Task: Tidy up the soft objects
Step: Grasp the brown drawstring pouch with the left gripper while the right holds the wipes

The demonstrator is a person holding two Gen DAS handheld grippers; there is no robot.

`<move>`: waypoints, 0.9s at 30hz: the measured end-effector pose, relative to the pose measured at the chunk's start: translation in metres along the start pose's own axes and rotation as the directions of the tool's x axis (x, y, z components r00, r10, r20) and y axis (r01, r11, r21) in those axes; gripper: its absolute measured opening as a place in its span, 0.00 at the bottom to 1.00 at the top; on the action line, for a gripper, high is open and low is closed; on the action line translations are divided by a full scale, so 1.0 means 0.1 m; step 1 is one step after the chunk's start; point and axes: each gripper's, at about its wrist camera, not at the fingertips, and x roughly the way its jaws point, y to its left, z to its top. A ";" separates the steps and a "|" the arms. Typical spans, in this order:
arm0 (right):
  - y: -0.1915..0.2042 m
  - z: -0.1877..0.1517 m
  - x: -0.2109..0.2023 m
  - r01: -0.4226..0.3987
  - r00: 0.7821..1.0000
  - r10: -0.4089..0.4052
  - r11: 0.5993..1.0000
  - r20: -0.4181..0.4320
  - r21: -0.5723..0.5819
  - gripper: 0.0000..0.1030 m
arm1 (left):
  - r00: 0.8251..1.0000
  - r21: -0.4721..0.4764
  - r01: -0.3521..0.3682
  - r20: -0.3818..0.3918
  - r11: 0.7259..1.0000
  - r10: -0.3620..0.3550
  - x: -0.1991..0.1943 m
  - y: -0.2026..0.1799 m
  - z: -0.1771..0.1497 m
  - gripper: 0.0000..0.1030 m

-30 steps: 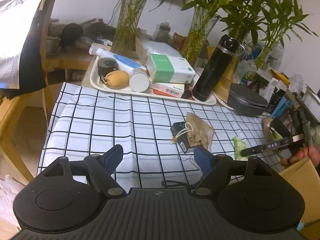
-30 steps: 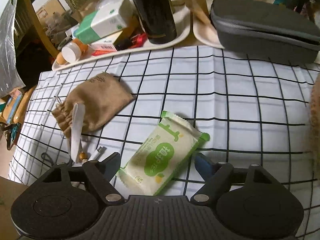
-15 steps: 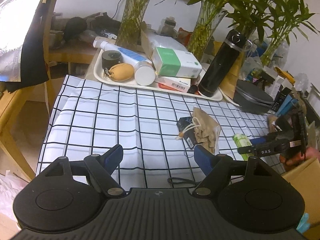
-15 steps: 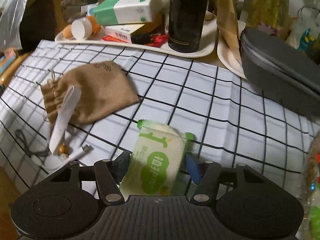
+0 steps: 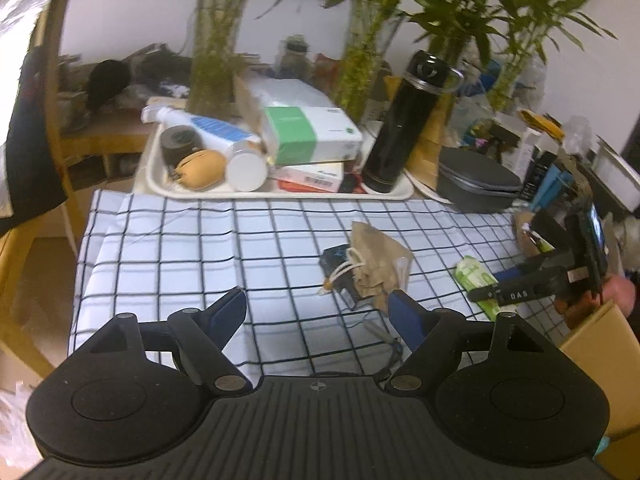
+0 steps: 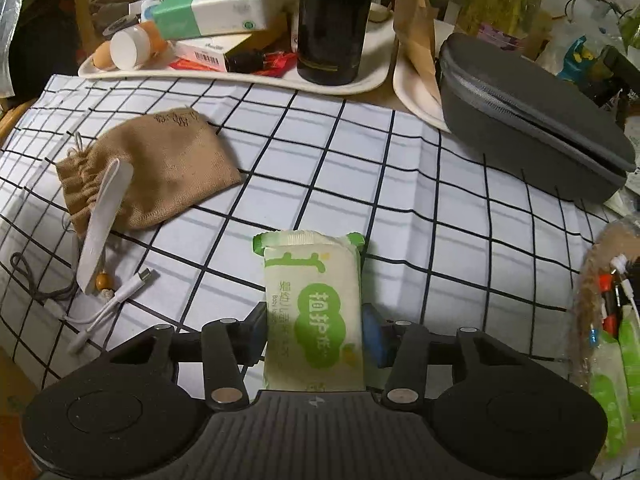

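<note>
A green and white wipes packet point(image 6: 313, 312) lies lengthwise between my right gripper's fingers. My right gripper point(image 6: 314, 332) is shut on it, just above the checked cloth point(image 6: 420, 208). The packet also shows in the left wrist view point(image 5: 474, 276), with the right gripper point(image 5: 486, 292) closed around it at the right. A tan drawstring pouch point(image 6: 160, 168) lies on the cloth to the left; it also shows in the left wrist view point(image 5: 380, 260). My left gripper point(image 5: 318, 312) is open and empty, above the cloth's near edge.
A white tray point(image 5: 280, 194) at the back holds a black flask point(image 5: 404, 120), tissue box point(image 5: 312, 134) and small items. A grey zip case point(image 6: 532, 120) sits back right. White cable point(image 6: 108, 308) and a flat white stick point(image 6: 102, 232) lie by the pouch. A cardboard box point(image 5: 600, 360) stands right.
My right gripper has closed on the wipes packet, which turned from diagonal to lengthwise between the fingers. My left gripper stays open and has shifted a little.
</note>
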 end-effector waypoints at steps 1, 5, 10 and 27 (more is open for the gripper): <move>-0.01 0.00 -0.03 -0.004 1.000 0.004 1.000 0.007 0.007 0.49 | 1.000 0.008 0.007 -0.004 1.000 -0.007 0.02 -0.01 0.02 0.76; -0.07 0.01 -0.18 -0.012 0.999 0.011 1.000 0.043 0.029 0.49 | 0.998 0.031 0.055 -0.020 0.998 -0.054 0.11 -0.03 0.06 0.76; -0.14 -0.01 -0.38 -0.030 0.996 0.024 0.998 0.091 0.061 0.49 | 0.992 0.061 0.121 -0.054 0.991 -0.118 0.30 -0.04 0.13 0.75; -0.24 -0.05 -0.62 -0.063 0.985 0.045 0.993 0.166 0.103 0.49 | 0.964 0.107 0.252 -0.115 0.962 -0.240 1.24 -0.07 0.23 0.59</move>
